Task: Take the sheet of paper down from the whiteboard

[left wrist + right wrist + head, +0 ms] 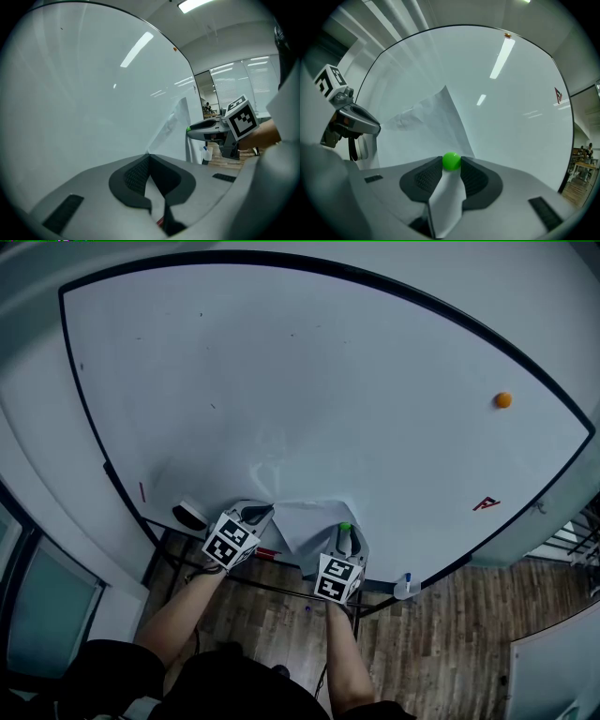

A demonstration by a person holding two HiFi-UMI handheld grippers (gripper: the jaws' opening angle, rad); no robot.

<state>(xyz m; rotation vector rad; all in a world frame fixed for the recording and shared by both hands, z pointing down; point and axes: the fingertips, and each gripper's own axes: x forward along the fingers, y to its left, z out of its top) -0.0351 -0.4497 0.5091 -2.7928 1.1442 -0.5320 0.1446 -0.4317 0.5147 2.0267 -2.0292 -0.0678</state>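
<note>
Whiteboard (309, 381) fills most of the head view. It's mostly bare, with a black frame, on a stand over a wood floor (450, 634).

Sheet of paper (309, 523) is at the board's bottom edge, between the two claws. It's crumpled and lifted off the surface. In the right gripper view it stands up as a peaked fold (426, 122) against the board (511, 117).

Left claw (265, 513) is at the sheet's left edge. In its own view the jaws are closed to a point (149, 155), with a strip of the paper (176, 126) pinched between the pads and the rest running up along the board (70, 93).

Right claw (345, 532) is at the sheet's right side. The jaws are part open and clamped (451, 164) on a green ball magnet (451, 161). Both pads touch the ball, and paper hangs down through the gap behind it. The magnet also shows in the head view (345, 527).

Each claw is visible from the other's camera: left (361, 123), right (192, 129).

Eraser (190, 515) sits on the board's lower left edge, just beside the left claw.

A small white item with a blue cap (403, 587) is at the bottom rim, right of the right claw.

A red magnet (486, 504) and an orange magnet (503, 400) are on the right half, well apart from the sheet.
</note>
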